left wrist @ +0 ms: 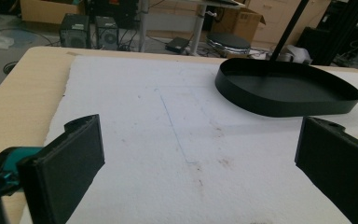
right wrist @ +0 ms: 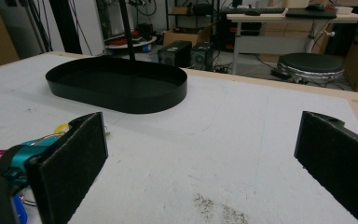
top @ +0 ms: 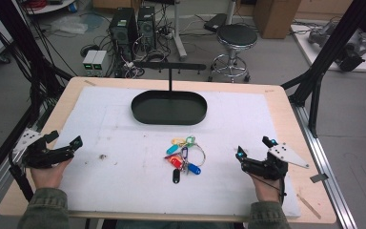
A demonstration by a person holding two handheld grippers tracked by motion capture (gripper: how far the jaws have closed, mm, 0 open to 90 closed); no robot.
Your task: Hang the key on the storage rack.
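We hold both hand-held grippers apart at the bench edges: the left hand-held gripper [top: 69,145] wide and empty, the right hand-held gripper [top: 252,147] likewise. The bunch of keys [top: 184,159] lies mid-bench, before the black tray [top: 142,113] (untouched). Reaching hasn't begun; next, probably, the right closes in on the ring.

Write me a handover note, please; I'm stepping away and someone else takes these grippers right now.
Left gripper: jaws open, holding nothing, at the mat's left edge.
Right gripper: jaws open, holding nothing, at the mat's right side.
Bunch of keys: lies mid-mat between the grippers, untouched.
Black tray: beyond the keys, nothing in it.
Done: nothing yet.
Left: probably grasp the keys and move them, likely to the tray or its stand.
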